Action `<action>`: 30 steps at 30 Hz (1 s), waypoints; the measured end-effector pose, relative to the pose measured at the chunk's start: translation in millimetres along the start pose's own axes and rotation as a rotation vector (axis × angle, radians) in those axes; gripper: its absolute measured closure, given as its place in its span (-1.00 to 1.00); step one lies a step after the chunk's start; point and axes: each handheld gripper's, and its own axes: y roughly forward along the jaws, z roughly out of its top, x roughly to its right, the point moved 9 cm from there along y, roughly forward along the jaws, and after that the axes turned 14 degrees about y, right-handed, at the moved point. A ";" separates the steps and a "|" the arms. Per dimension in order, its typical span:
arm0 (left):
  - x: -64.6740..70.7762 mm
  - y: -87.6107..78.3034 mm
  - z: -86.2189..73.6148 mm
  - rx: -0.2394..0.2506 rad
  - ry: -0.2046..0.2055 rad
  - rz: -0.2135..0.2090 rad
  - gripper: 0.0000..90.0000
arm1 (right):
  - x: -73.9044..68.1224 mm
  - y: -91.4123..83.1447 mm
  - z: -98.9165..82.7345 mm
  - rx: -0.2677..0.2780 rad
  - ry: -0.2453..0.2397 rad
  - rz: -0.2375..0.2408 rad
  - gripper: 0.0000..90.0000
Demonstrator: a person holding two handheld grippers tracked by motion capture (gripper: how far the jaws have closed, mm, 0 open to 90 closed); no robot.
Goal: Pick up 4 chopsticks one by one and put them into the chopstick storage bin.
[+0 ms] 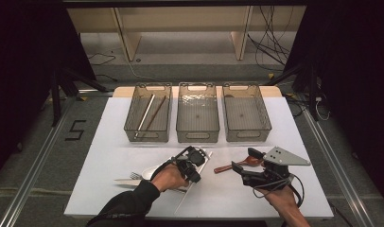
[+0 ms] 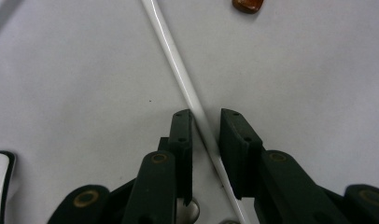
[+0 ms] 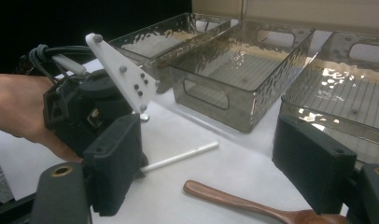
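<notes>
A: What sits closest to the high camera?

B: The person's two forearms. The left hand (image 1: pixel 169 178) carries the left gripper (image 1: pixel 199 155) over the white table (image 1: pixel 109 123); the right hand (image 1: pixel 280 196) carries the right gripper (image 1: pixel 243 161) at the other side.

A: And the biggest things beyond them?

B: Three clear bins in a row at the far half of the table. The left bin (image 1: pixel 148 113) holds two long sticks, one white and one brown. The middle bin (image 1: pixel 197 112) and the right bin (image 1: pixel 246 112) look bare inside.

A: What is the left gripper doing?

B: It points down over a white chopstick (image 2: pixel 178 70) lying flat on the table. The jaws straddle it, one each side; in the left gripper view a narrow gap shows beside the stick, so the pads do not yet pinch it.

A: The right gripper?

B: Its jaws stand wide apart, holding nothing. A wooden spoon (image 3: pixel 234 200) lies on the table just below them.

A: Anything smaller?

B: A white spoon (image 1: pixel 150 172) and a fork (image 1: pixel 126 178) lie by the left hand.
</notes>
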 end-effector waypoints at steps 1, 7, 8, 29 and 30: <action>0.2 0.0 0.3 0.001 0.001 0.002 0.65 | 0.2 0.0 -0.1 -0.001 0.000 0.000 -0.45; 6.2 0.2 2.9 0.010 0.012 -0.012 0.72 | 0.3 -0.1 0.3 0.002 -0.001 0.001 -0.45; 6.8 0.0 2.8 0.005 0.018 -0.011 0.73 | 0.4 0.0 0.4 0.003 -0.002 0.001 -0.45; 13.1 -0.3 2.0 0.017 -0.022 -0.065 0.87 | 0.6 -0.8 1.1 0.006 -0.002 0.000 -0.45; 13.4 -0.2 2.2 0.018 -0.022 -0.062 0.86 | 0.6 -0.8 1.1 0.006 -0.003 0.000 -0.45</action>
